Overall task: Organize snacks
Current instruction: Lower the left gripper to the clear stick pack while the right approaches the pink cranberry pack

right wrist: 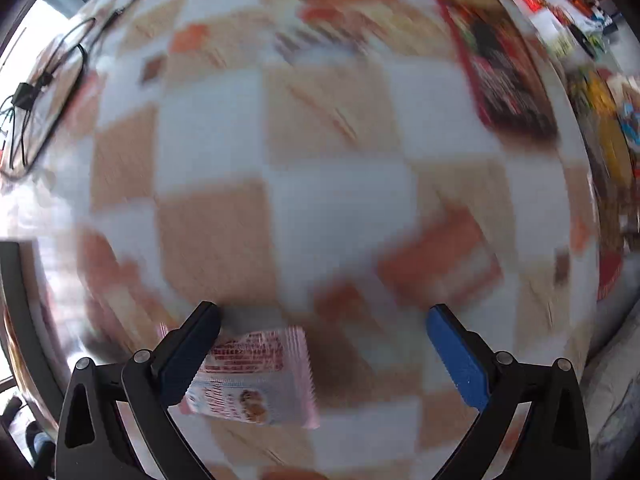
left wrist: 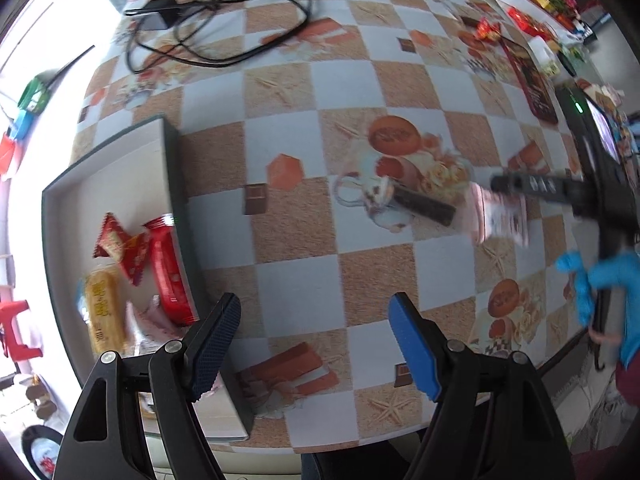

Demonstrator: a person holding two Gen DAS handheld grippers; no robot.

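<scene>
A shallow grey tray (left wrist: 120, 160) sits at the table's left and holds red packets (left wrist: 168, 268), a yellow bar (left wrist: 102, 312) and a pink packet (left wrist: 144, 320). My left gripper (left wrist: 316, 340) is open and empty, just right of the tray's near corner. My right gripper (right wrist: 322, 354) is open in its own blurred view, with a pink snack packet (right wrist: 256, 376) between the fingers, close against the left finger. In the left wrist view that packet (left wrist: 500, 216) hangs blurred at the right gripper's fingers (left wrist: 532, 186) above the table.
A checkered tablecloth (left wrist: 320, 92) covers the table. Black cables with a charger (left wrist: 192, 20) lie at the far left. A long dark-red snack pack (left wrist: 532, 80) and small red packets (left wrist: 486, 30) lie at the far right. The near table edge (left wrist: 380, 436) is close.
</scene>
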